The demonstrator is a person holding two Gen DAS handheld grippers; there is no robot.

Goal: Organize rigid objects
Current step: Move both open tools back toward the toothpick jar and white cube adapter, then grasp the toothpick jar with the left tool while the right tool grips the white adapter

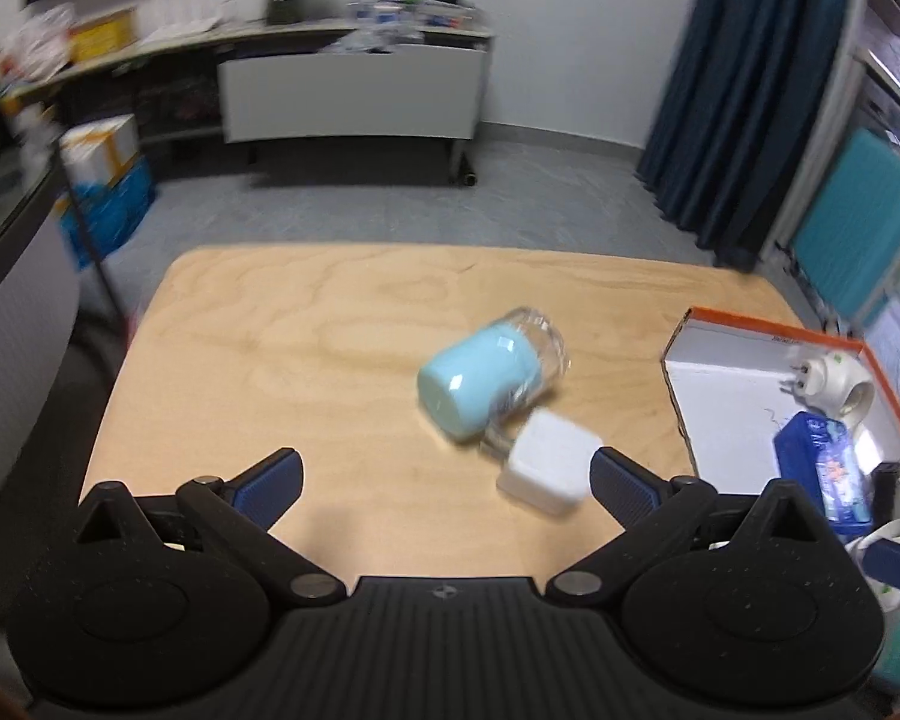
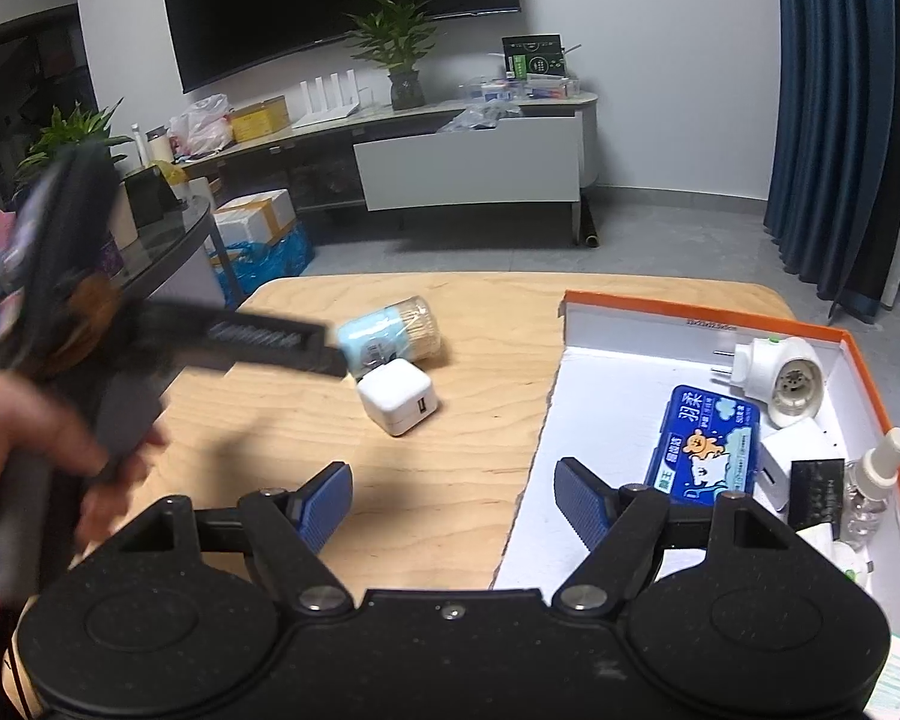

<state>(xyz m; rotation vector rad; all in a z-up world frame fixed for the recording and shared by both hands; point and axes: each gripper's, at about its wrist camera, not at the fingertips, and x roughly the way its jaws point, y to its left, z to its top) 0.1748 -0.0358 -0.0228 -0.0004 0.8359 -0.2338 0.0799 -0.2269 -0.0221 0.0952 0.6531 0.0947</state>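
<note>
Two things are seen loose on the worktop (image 2: 450,480), near its middle: one toothpick jar (image 2: 393,330) and one white USB charger (image 2: 397,397). The jar lies on its side, pale blue label and base, clear end packed with toothpicks; in the left view it is blurred. The charger is a small cube, one USB slot showing on a side face, set just beside the jar on the near side; whether they touch cannot be told.

One open box (image 2: 714,315), orange rim and white inside, is placed at the right edge of the worktop. Inside it are counted: one white plug-in vaporizer (image 2: 777,378) with two pins, one blue flat pack (image 2: 707,444) with a cartoon bear, one white cube (image 2: 789,462), one small black item (image 2: 816,492), one clear bottle (image 2: 873,486) with a white cap. More white pieces at the near corner are too hidden to name.

Two grippers are seen. The left gripper (image 1: 447,477) is held over the near edge, fingers wide apart, nothing between them; the charger lies just by its right finger. The right gripper (image 2: 453,507) is held with jaws apart and empty, straddling the box's left wall. The left gripper's body and the hand (image 2: 42,438) holding it appear blurred at the left in the right view.
</note>
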